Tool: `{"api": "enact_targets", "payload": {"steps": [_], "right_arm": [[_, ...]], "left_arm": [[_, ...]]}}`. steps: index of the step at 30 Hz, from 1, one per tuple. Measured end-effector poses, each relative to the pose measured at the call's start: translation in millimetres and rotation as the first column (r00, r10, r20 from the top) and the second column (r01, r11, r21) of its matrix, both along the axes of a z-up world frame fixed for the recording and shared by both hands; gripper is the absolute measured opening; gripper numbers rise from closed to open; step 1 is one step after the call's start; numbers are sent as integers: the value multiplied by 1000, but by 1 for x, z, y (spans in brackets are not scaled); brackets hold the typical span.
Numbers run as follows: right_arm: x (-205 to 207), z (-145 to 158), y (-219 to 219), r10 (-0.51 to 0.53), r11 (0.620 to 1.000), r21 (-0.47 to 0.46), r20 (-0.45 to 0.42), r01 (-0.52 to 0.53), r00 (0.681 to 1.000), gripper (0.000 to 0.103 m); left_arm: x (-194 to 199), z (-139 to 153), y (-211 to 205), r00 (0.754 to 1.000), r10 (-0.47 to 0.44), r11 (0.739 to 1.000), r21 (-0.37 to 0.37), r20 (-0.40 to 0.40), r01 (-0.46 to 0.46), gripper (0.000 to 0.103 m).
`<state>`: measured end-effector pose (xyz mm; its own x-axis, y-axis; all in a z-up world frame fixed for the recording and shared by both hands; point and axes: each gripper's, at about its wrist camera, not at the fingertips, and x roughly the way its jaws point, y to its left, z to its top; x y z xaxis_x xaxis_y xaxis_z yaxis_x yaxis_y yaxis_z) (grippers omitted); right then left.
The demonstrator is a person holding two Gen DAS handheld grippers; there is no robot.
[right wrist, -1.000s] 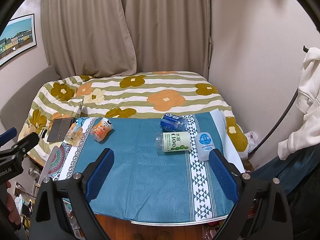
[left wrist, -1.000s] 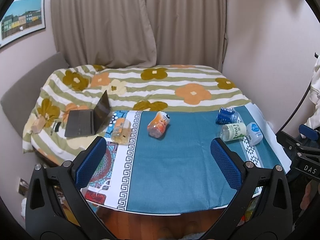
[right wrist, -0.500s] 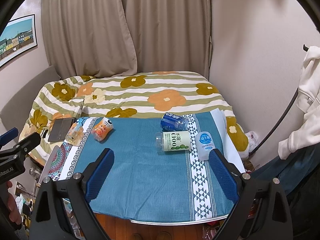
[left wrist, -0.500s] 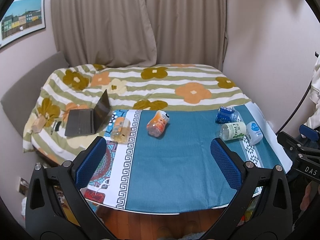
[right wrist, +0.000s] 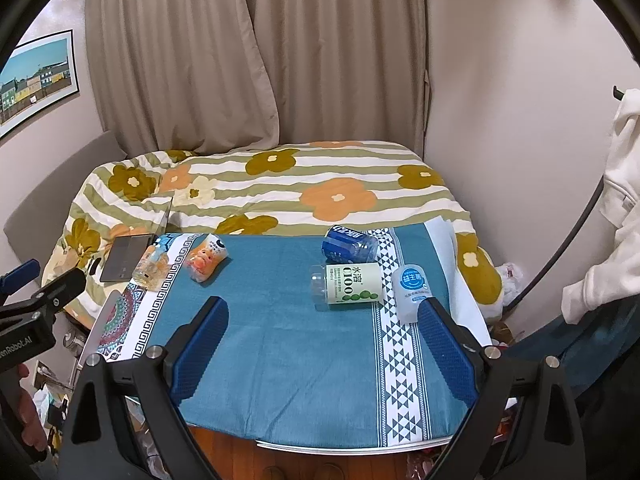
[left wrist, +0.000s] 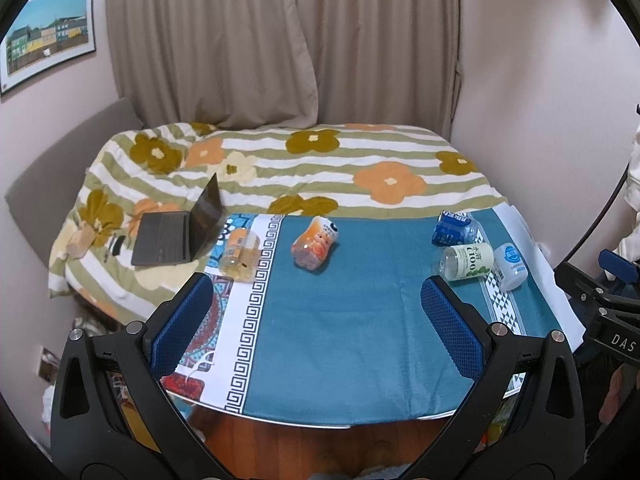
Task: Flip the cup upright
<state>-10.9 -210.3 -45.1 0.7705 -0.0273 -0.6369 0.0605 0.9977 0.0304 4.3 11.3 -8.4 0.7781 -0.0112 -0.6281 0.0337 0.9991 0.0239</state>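
**Cups lying toppled, none gripped**

You are holding the left gripper (left wrist: 316, 320) and right gripper (right wrist: 322, 340) jaws apart, empty. Left of the C100 bottle (right wrist: 350, 285), the orange cup (right wrist: 207, 257) is lying sideways; likely light, slippery: grip mid-body.

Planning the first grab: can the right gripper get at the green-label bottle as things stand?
Probably yes. The right gripper is open and empty, and only bare blue cloth lies between it and the green-label bottle. The blue bottle and white bottle crowd its far side and base.
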Motion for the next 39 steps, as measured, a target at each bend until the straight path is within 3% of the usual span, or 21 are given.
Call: {"api": "enact_targets", "payload": {"steps": [8,17,29,39], "right_arm": [[-1,-3,-4,12,1000,1,-11,-12,1000,95],[30,-3,-27,58,998,-25,-42,-60,997,95],[128,-41,-63,119,992,-16,-171,-123,978,95],[226,-99,-75,186,972,-76,-318,-220,930,95]], "left_arm": [[12,5,-5,999,19,1000,-7,-26,-19,103],[53,-5,-23,996,50,999,4,-72,-50,103],[136,-64,-40,977,-8,1000,8,-214,10,103],[212,-131,-56,929,-83,995,15,-360,94,103]]}}
